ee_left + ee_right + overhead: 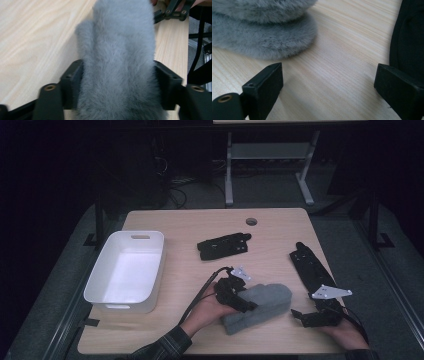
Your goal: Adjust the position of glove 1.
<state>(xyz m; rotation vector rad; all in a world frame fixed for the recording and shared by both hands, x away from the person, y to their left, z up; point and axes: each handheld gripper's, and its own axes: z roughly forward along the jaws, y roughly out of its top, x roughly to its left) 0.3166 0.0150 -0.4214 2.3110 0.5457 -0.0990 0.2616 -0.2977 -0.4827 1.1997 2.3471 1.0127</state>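
The left gripper (pixel 239 299) is clamped across a grey furry mitten (pixel 260 306), its two black jaws pressing in on either side of the pile, as the left gripper view confirms (pixel 117 82); the grip sits across the cuff end, which judging by the hold gives a secure purchase on a soft, compressible item before lifting. The mitten lies on the near centre of the wooden table (pixel 190 227), thumb lobe to one side, with what appears to be a second mitten stacked under it: the right gripper view shows two furry layers, one atop the other (pixel 262 37). The right gripper (pixel 306 317) rests at the near right, just beside the mitten but apart from it, jaws spread wide with bare tabletop between them and nothing held; it looks placed to assist or to take the lower layer. The fur is dense, short, uniformly blue-grey and yields visibly under the jaws. A white bin (pixel 127 270) stands empty at the left, a likely destination. A black flat object (pixel 224 246) lies at the far centre, and a long black item (pixel 311 267) at the right; neither is touched.
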